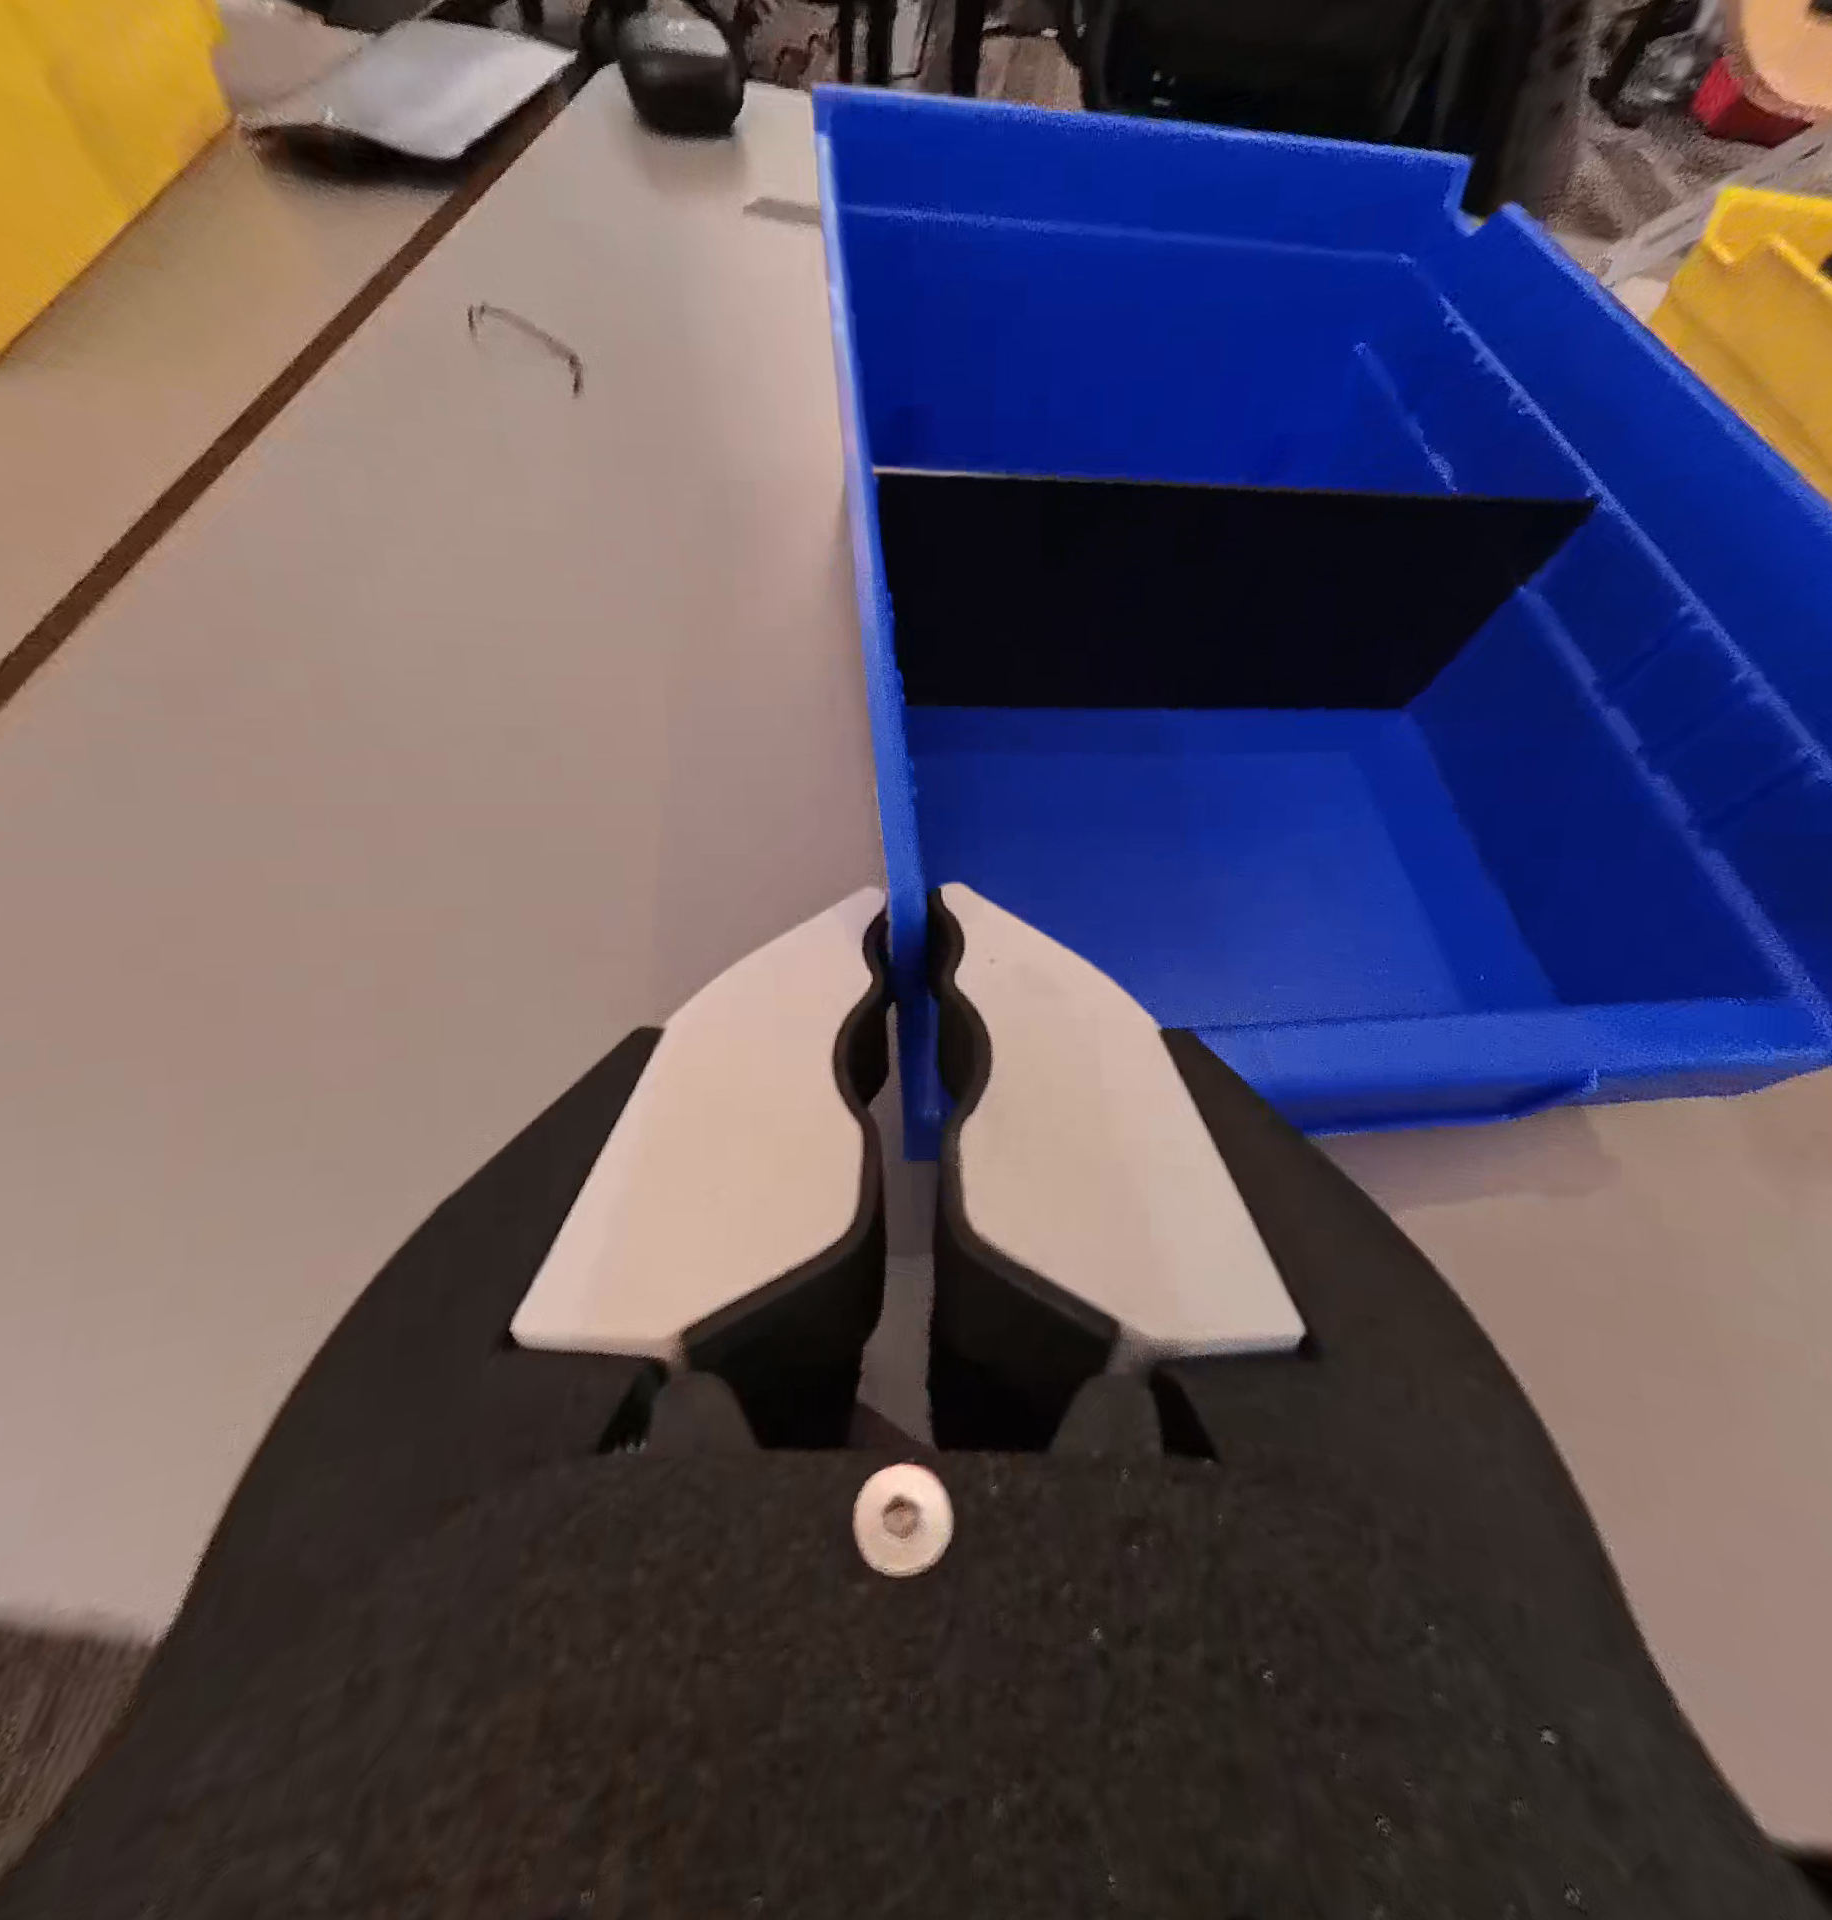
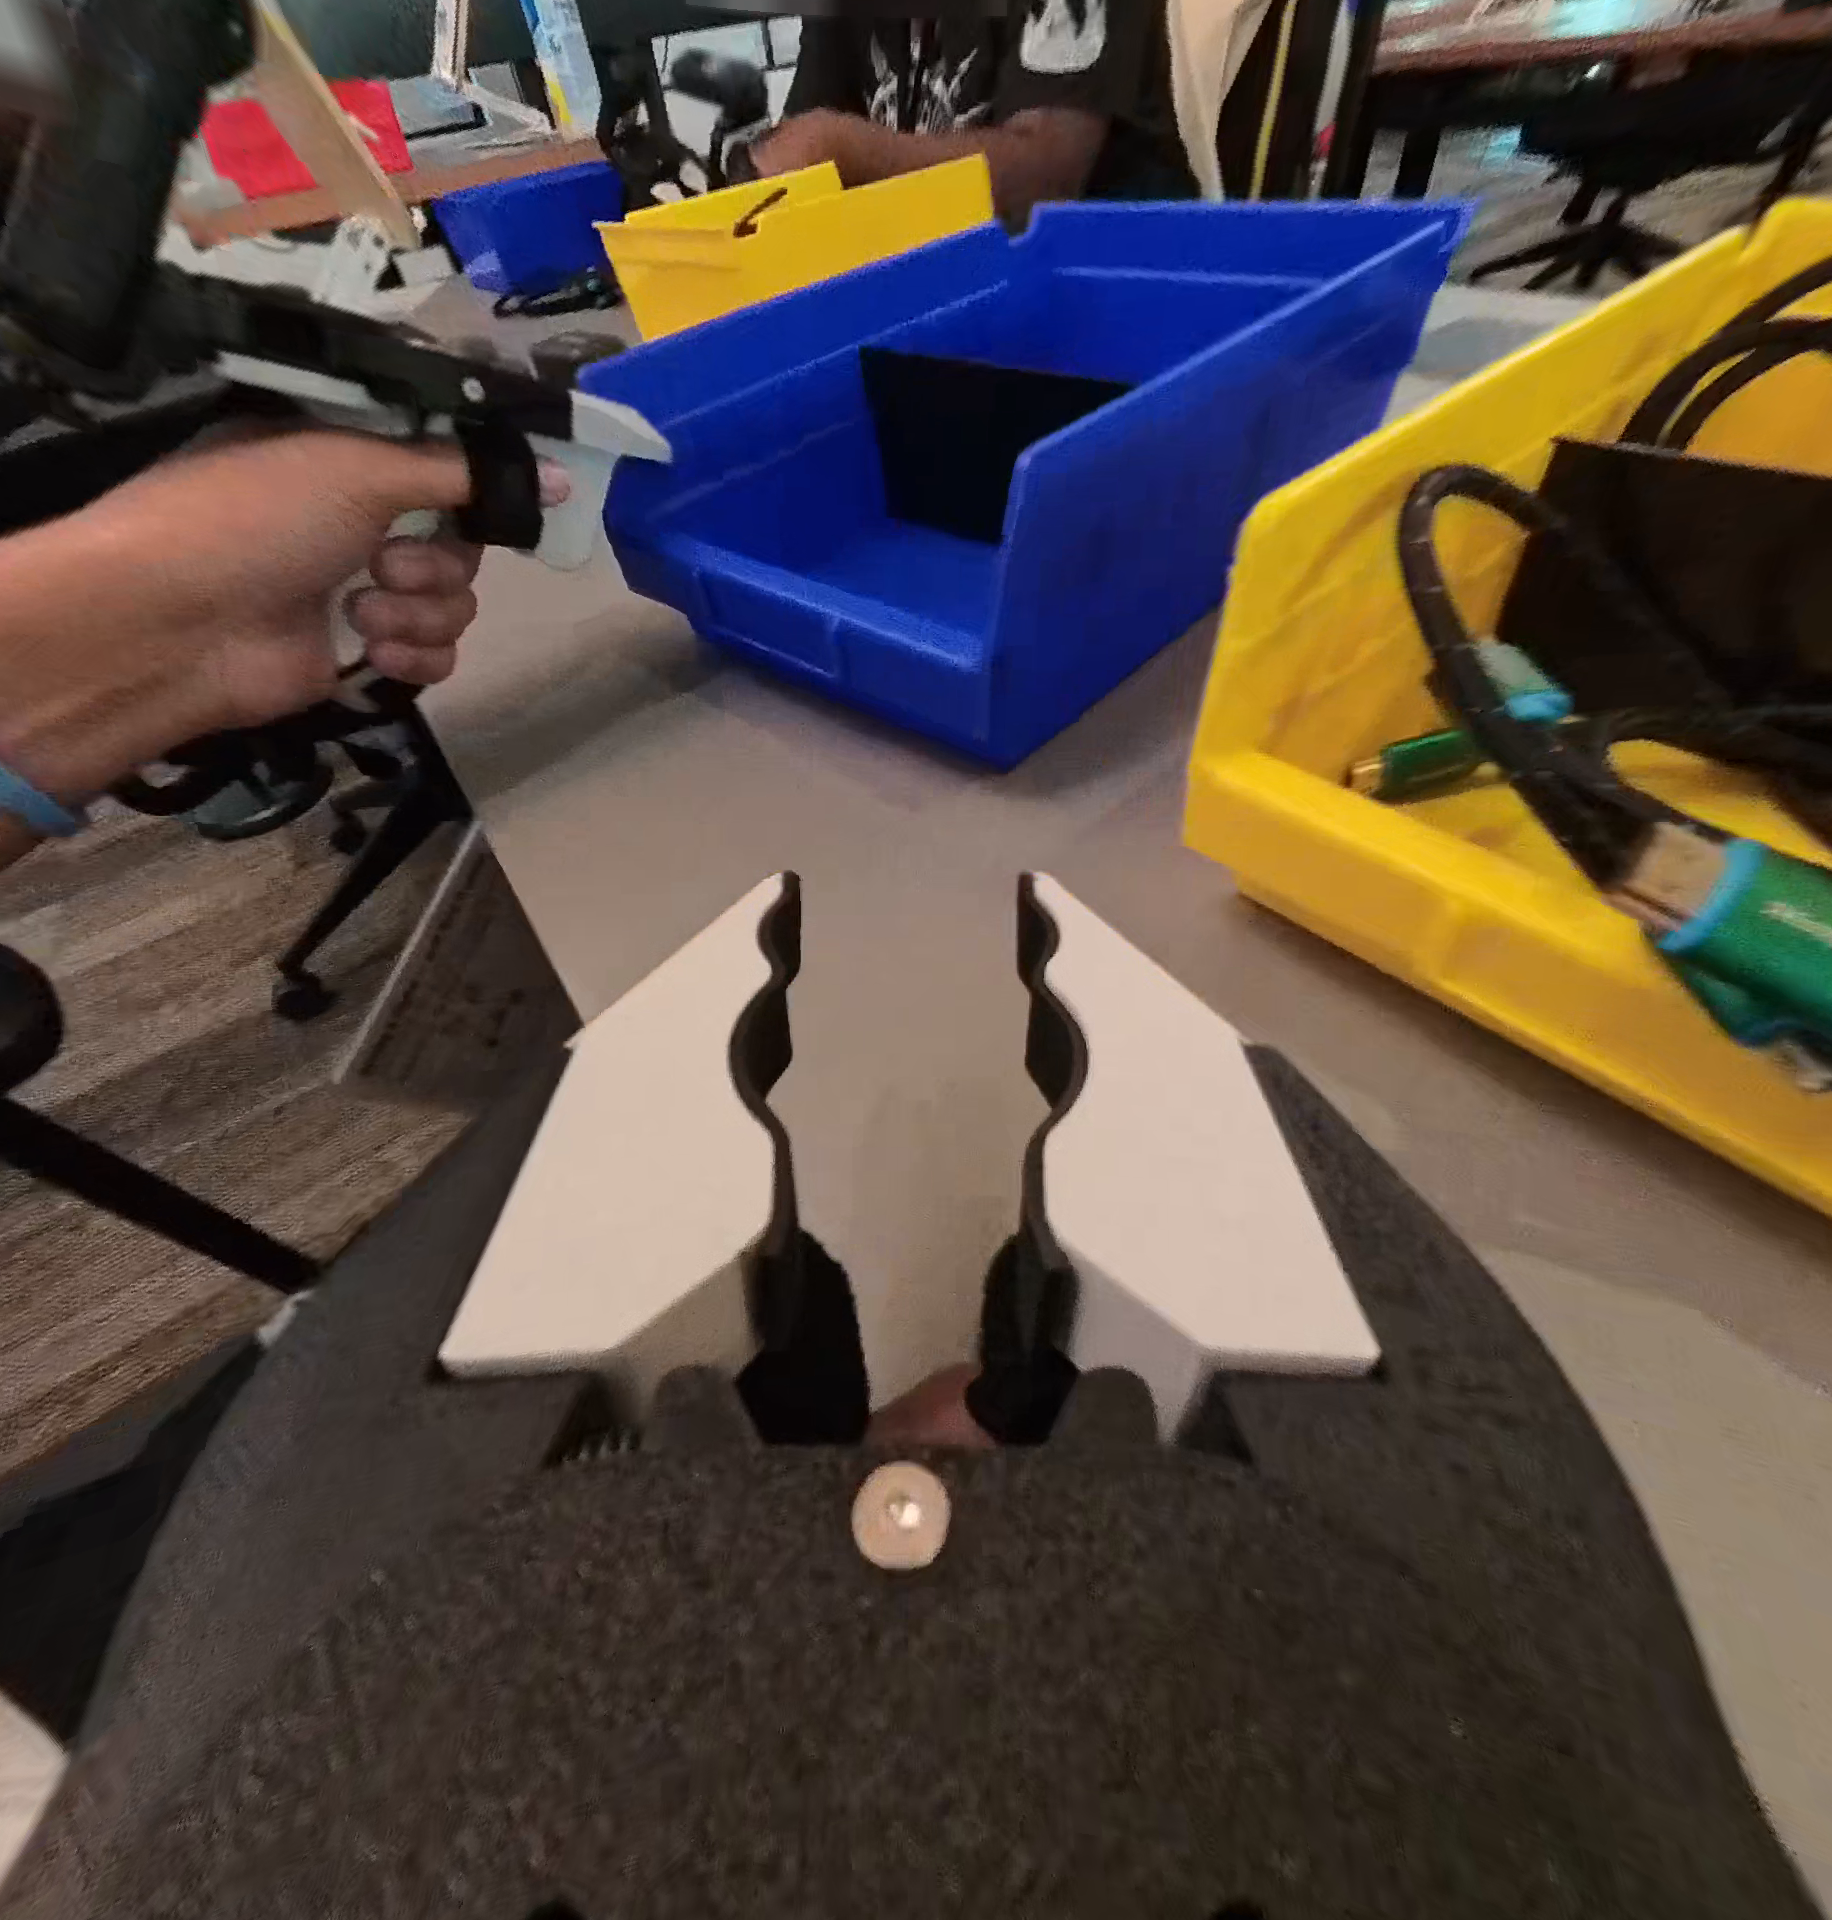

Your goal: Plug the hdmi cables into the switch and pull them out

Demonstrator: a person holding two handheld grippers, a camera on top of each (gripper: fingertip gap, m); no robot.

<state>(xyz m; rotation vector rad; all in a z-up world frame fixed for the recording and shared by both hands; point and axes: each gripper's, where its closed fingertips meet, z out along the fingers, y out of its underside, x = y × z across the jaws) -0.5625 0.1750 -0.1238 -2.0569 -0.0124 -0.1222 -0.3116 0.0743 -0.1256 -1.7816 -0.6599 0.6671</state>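
Left gripper (image 1: 910, 914) pinches blue bin (image 1: 1307, 883) wall — yellow bin (image 2: 1338, 862) beside.

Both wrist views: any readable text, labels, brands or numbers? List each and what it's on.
No text is legible in either view.
Pale marking on the green HDMI plug in the yellow bin: too blurred to read.
White print on a black shirt at the back: a graphic, with no readable words.
The blue bin: no writing shows.
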